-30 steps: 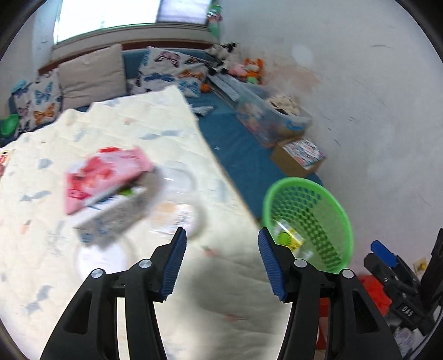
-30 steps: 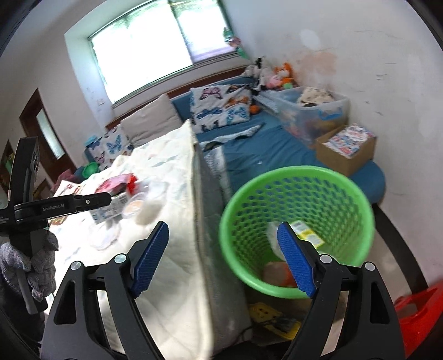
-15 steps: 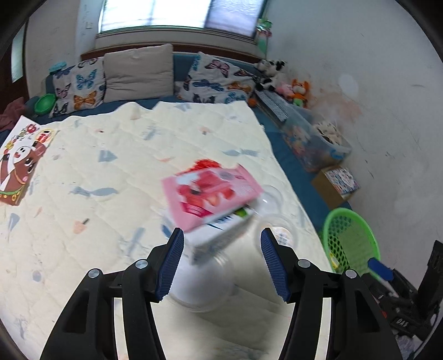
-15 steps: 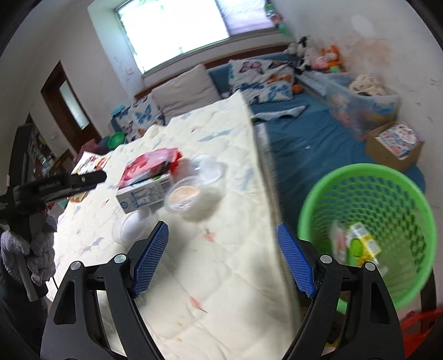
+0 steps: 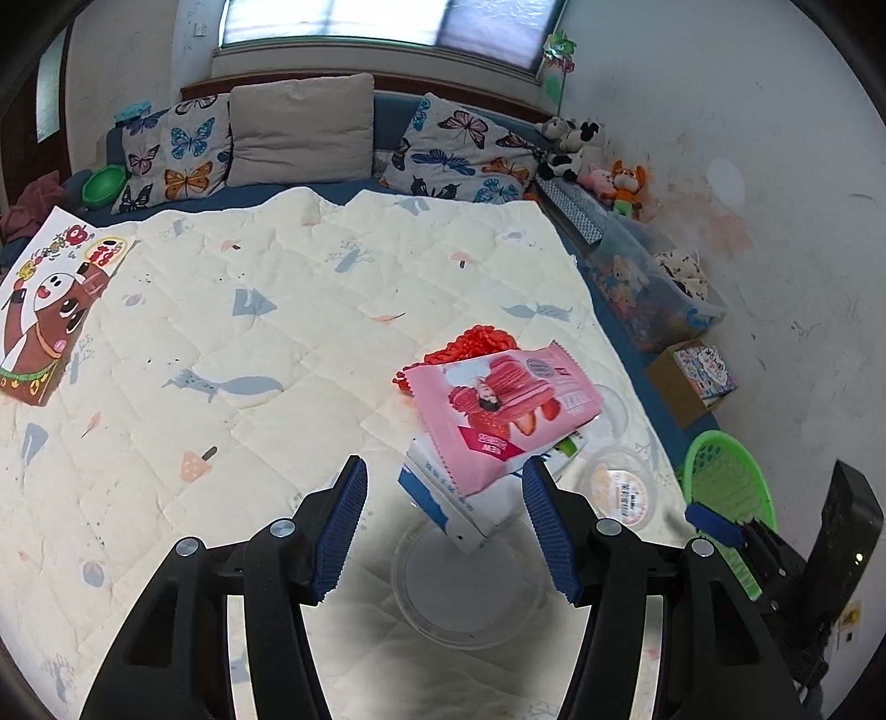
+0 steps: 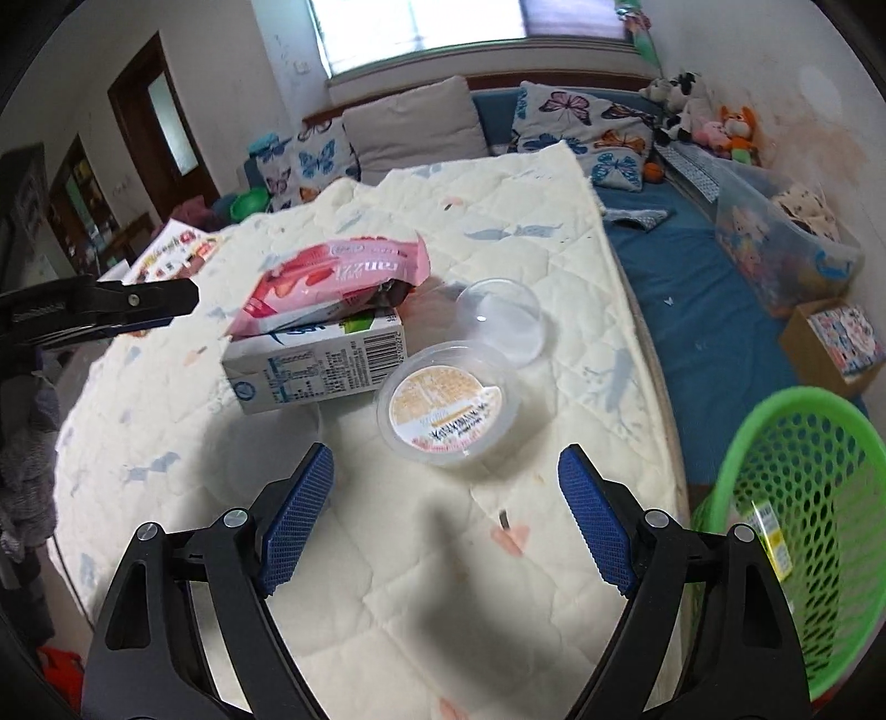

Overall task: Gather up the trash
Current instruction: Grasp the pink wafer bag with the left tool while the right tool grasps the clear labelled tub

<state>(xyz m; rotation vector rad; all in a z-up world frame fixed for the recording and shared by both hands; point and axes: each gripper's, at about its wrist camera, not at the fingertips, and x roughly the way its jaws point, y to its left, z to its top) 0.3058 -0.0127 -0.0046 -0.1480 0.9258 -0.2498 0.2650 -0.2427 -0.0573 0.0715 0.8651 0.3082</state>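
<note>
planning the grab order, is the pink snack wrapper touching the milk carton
Touching. In the right wrist view the pink snack wrapper lies directly on top of the milk carton, with no gap; the left wrist view agrees.

Daylight pours in from the window (image 6: 470, 22) at the far wall, blown out to white in the right wrist view. Soft dark shadows pool on the quilt (image 5: 232, 343) nearest the cameras. Fisheye bending curves the walls, corners fall black, and the pink wrapper (image 6: 338, 282) looks slightly smeared.
</note>
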